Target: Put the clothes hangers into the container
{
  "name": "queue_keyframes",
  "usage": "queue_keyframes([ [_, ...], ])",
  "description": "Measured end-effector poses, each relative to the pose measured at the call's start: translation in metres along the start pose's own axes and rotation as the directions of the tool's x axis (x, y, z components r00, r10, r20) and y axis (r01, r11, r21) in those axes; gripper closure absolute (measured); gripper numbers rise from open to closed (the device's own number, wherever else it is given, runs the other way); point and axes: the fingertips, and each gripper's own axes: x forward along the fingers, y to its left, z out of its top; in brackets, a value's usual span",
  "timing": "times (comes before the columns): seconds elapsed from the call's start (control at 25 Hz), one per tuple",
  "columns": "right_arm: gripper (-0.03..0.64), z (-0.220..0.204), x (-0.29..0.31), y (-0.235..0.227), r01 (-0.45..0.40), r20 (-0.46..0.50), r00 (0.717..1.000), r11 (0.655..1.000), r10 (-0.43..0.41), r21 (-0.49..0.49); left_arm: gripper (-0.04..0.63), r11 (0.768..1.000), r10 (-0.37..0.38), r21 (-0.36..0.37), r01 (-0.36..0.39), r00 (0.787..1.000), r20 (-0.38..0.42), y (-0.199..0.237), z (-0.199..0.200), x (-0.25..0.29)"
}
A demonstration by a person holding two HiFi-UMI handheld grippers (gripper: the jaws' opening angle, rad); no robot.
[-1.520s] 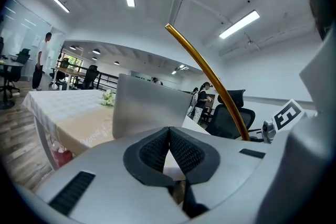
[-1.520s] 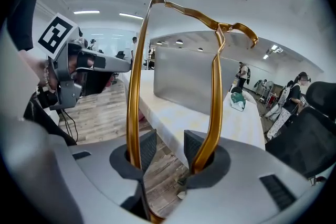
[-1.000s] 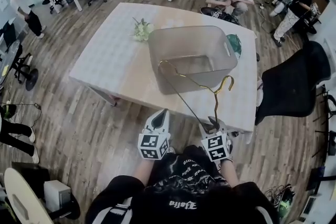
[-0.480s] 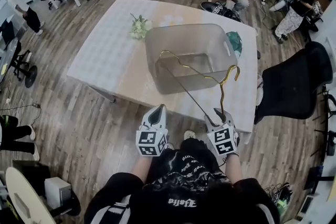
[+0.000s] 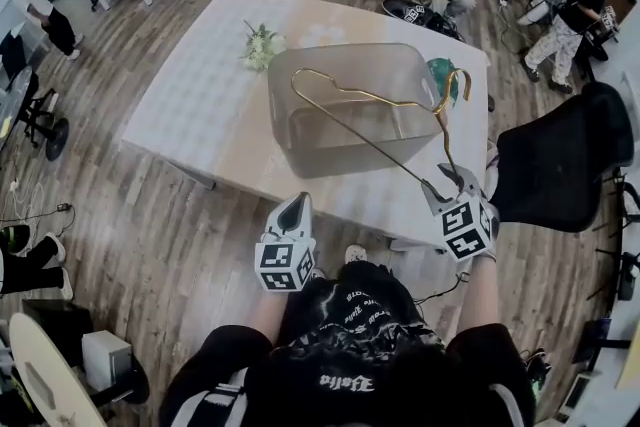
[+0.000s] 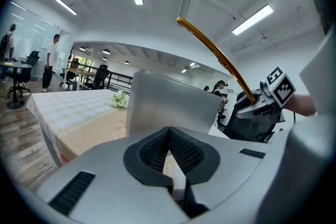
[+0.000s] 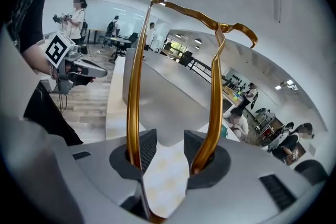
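Note:
A gold wire clothes hanger point(image 5: 370, 100) hangs in the air over the translucent grey container point(image 5: 300, 150) on the table. My right gripper point(image 5: 440, 187) is shut on the hanger's near corner, off the table's front right edge. In the right gripper view the hanger point(image 7: 137, 76) rises in two gold rods past the right gripper point(image 7: 165, 139), one beside each pad, with the container point(image 7: 163, 97) beyond. My left gripper point(image 5: 297, 210) is shut and empty in front of the table; its own view shows the left gripper point(image 6: 169, 131) with pads touching, the hanger point(image 6: 215, 52) up to its right.
The container stands on a pale table point(image 5: 200, 105) with a small bunch of flowers point(image 5: 258, 45) behind it and a green object point(image 5: 440, 70) at its right. A black office chair point(image 5: 560, 165) stands close to the right. People sit on the floor beyond the table.
My right gripper has carried the hanger to the right and farther from me, and the hanger now reaches over the container. The left gripper has stayed about where it was.

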Motion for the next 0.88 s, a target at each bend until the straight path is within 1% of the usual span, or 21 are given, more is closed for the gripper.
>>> queue_keyframes([
  [0.08, 0.445, 0.004, 0.002, -0.019, -0.008, -0.025, 1.000, 0.998, 0.007, -0.065, 0.575, 1.000, -0.010, -0.022, 0.010, 1.000, -0.012, -0.002, -0.003, 0.002],
  [0.2, 0.446, 0.011, 0.005, -0.046, -0.039, -0.058, 0.998, 0.988, 0.031, -0.151, 0.575, 1.000, -0.014, -0.023, 0.013, 1.000, -0.019, -0.004, -0.004, 0.007],
  [0.32, 0.445, 0.017, 0.010, -0.071, -0.069, -0.111, 0.993, 0.964, 0.041, -0.257, 0.575, 1.000, 0.001, -0.021, -0.001, 1.000, -0.011, -0.004, 0.000, 0.008],
  [0.44, 0.445, 0.023, 0.015, -0.094, -0.090, -0.164, 0.986, 0.928, 0.032, -0.363, 0.575, 0.999, 0.023, -0.026, -0.023, 1.000, -0.003, -0.002, 0.004, 0.009],
  [0.56, 0.445, 0.029, 0.023, -0.116, -0.094, -0.208, 0.978, 0.895, 0.002, -0.436, 0.575, 0.998, 0.045, -0.036, -0.045, 0.999, 0.003, 0.003, 0.005, 0.011],
  [0.64, 0.445, 0.034, 0.029, -0.129, -0.098, -0.236, 0.972, 0.867, -0.023, -0.488, 0.575, 0.997, 0.058, -0.041, -0.058, 0.998, 0.007, 0.006, 0.006, 0.012],
  [0.8, 0.445, 0.045, 0.045, -0.151, -0.135, -0.289, 0.956, 0.801, -0.050, -0.583, 0.575, 0.995, 0.093, -0.047, -0.092, 0.996, 0.020, 0.012, 0.011, 0.015],
  [0.88, 0.445, 0.053, 0.054, -0.161, -0.147, -0.310, 0.947, 0.755, -0.078, -0.639, 0.575, 0.993, 0.110, -0.051, -0.109, 0.994, 0.025, 0.017, 0.012, 0.018],
])
